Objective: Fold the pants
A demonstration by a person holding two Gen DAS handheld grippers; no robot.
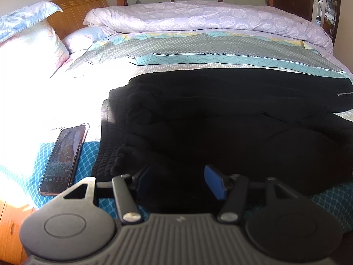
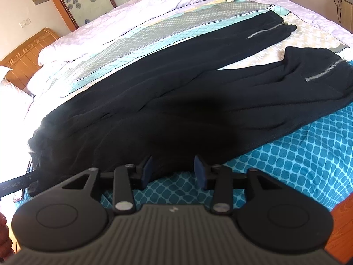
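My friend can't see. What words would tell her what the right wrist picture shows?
Black pants lie spread across a bed, both legs stretching away to zippered cuffs. The right gripper sits at the near edge of the pants, its blue pads apart with nothing pinched. Under the pants is a teal patterned bedspread, with a lilac quilt bunched along the far side.

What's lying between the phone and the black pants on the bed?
Nothing: in the left wrist view only bare teal bedspread separates the phone from the pants.
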